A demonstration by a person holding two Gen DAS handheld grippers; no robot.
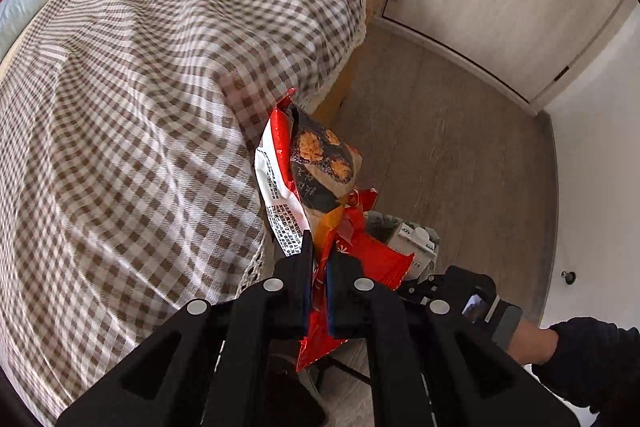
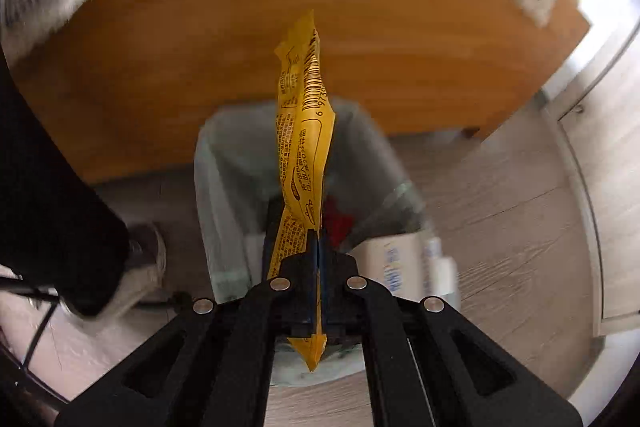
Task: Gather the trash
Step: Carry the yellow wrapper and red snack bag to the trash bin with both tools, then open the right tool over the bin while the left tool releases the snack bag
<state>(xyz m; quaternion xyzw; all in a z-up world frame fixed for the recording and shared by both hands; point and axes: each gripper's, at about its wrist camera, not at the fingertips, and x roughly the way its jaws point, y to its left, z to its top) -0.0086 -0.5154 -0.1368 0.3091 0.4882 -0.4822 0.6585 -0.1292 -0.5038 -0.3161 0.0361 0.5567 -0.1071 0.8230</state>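
The left tongs (image 1: 319, 259) are clamped on a crumpled red snack wrapper (image 1: 320, 179), which extends forward from the jaws beside the bed (image 1: 160, 87) with its checked cover. The right tongs (image 2: 319, 247) are clamped on a yellow wrapper (image 2: 306, 131), held directly above the lined trash bin (image 2: 224, 163) on the floor (image 2: 500, 211). Both tongs point steeply downward. In the left wrist view, the person's right hand (image 1: 528, 339), dark-sleeved, grips its tool low at the right. The yellow wrapper bears a barcode and small printed text, too blurred to read; the red wrapper's print is likewise illegible.
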